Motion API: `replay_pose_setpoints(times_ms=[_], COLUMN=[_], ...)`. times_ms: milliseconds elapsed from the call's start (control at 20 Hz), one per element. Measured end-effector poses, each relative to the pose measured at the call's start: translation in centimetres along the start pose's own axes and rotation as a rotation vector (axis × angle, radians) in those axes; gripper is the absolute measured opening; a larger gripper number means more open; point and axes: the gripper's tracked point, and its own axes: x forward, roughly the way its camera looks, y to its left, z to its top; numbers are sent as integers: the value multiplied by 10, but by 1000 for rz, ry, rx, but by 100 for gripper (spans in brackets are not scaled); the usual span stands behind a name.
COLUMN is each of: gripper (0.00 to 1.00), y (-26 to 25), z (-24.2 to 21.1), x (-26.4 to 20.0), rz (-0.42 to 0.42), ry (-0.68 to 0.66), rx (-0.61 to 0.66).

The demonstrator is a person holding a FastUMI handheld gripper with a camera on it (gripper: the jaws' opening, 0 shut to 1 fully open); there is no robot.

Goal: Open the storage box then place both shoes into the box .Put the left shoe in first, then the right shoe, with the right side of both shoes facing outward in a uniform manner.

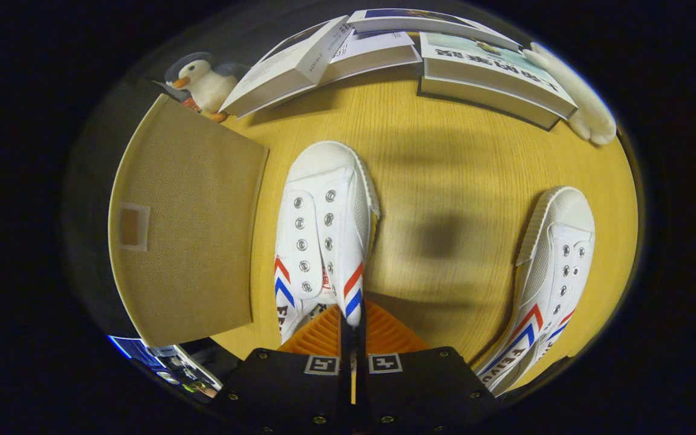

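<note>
White shoes [324, 235] – red-blue chevron stripes, tan box [185, 223], yellow wood-grain table [444, 151]

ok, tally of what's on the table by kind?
Shoes: 2, one pinched at its side wall by the gripper, one beside it
Storage box: 1
Books: 3
Plush toys: 2, a penguin and a white one
Total: 8

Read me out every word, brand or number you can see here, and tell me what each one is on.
"FEIYU", cut off, on the side of the free shoe.
"FE", the rest hidden, on the held shoe, which the gripper is shut on.
Red print on the held shoe's tongue: too small to read.
Book covers: print is upside down and blurred, unreadable.
Square markers on the gripper: patterns, no words.
</note>
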Motion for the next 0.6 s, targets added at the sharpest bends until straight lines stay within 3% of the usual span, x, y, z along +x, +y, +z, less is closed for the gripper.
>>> replay_pose_setpoints(times_ms=[300, 600], gripper=[3, 3], y=[10, 20], z=[2, 11], x=[-36, -109], rz=[24, 7], ry=[-7, -68], rx=[6, -14])
